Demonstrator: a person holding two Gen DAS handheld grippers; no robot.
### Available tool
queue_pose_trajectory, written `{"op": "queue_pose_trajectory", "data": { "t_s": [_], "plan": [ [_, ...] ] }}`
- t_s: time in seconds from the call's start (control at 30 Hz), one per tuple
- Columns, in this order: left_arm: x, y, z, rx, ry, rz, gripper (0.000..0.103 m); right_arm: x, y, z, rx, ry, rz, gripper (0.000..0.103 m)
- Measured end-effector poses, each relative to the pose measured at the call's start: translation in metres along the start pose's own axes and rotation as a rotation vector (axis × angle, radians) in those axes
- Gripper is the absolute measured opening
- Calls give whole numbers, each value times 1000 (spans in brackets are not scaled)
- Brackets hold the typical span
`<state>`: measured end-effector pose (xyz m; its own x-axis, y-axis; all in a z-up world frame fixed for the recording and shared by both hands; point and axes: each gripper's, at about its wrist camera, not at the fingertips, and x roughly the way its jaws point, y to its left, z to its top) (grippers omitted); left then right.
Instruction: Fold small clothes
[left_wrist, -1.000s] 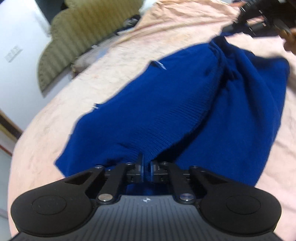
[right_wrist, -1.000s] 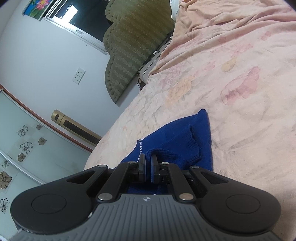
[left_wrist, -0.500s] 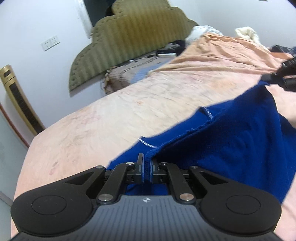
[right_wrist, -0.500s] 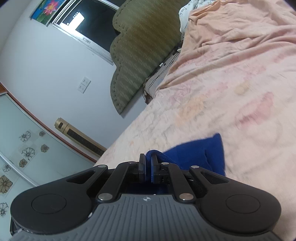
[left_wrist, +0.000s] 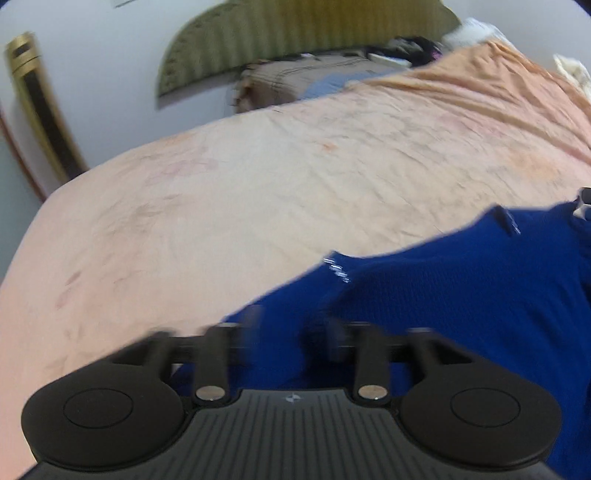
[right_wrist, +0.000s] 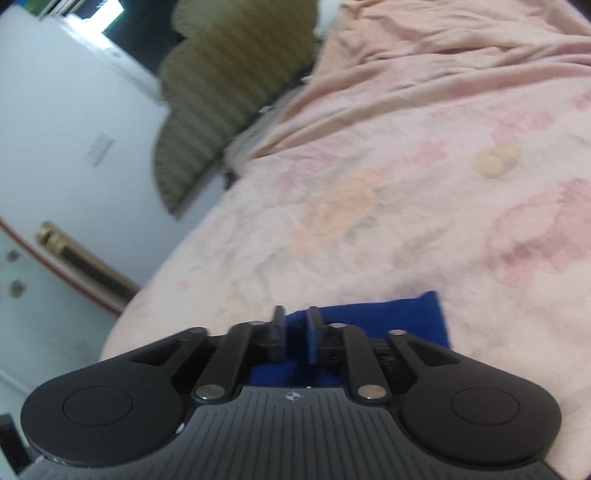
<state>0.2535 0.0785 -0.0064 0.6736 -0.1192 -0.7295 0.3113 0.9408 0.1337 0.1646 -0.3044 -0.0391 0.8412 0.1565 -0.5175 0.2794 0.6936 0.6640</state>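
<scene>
Blue sweater: laid on the near part of the pink bedsheet, apparently set down mid-fold. Left gripper: fingers parted, blurred, fabric between. Right gripper: fingers slightly apart over the cloth.

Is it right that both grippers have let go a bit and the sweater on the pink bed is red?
Not quite: the sweater is blue, not red, as the left wrist view shows plainly. The rest holds: it lies on the pink bed, and the fingers of the left gripper and the right gripper stand apart with blue cloth between them.
</scene>
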Motion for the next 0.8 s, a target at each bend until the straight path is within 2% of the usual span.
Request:
{"op": "queue_pose_trajectory", "data": {
  "t_s": [0.03, 0.07, 0.13, 0.2, 0.3, 0.33, 0.37, 0.43, 0.47, 0.57, 0.6, 0.63, 0.7, 0.77, 0.8],
  "plan": [
    [-5, 7, 0, -20, -19, 19, 87, -3, -1, 1, 1, -20, -8, 35],
    [-10, 15, -1, -45, -42, 38, 89, -9, -1, 2, -8, -49, -15, 43],
    [-18, 29, 3, -97, -44, 23, 89, -21, 6, 1, -61, -98, -14, 44],
    [-27, 30, 2, -117, -58, -2, 89, -22, 16, 0, -137, -79, 21, 46],
    [-25, 15, 3, -53, -74, 64, 90, -6, 30, -8, -225, 32, 72, 56],
    [-17, 14, 5, -54, -49, 84, 90, 3, 32, -11, -243, 79, 77, 62],
    [-9, 19, 6, -82, -11, 79, 90, 12, 33, -13, -259, 119, 65, 61],
    [4, 42, 6, -223, 47, -25, 89, 18, 34, -19, -300, 104, -55, 60],
    [11, 59, 3, -334, 78, -108, 89, 15, 35, -20, -308, 77, -82, 61],
    [34, 108, -14, -721, 163, -409, 89, -12, 35, -17, -306, 2, -86, 66],
    [35, 119, -23, -824, 150, -466, 89, -21, 35, -15, -313, -14, -79, 67],
    [30, 124, -27, -854, 122, -467, 89, -31, 36, -16, -321, -29, -74, 67],
    [13, 119, -26, -766, 92, -353, 89, -52, 35, -16, -338, -46, -53, 67],
    [-12, 97, -26, -577, 66, -218, 89, -71, 30, -17, -358, -50, -30, 69],
    [-24, 83, -29, -483, 55, -174, 89, -79, 29, -20, -369, -45, -25, 69]
  ]
}}
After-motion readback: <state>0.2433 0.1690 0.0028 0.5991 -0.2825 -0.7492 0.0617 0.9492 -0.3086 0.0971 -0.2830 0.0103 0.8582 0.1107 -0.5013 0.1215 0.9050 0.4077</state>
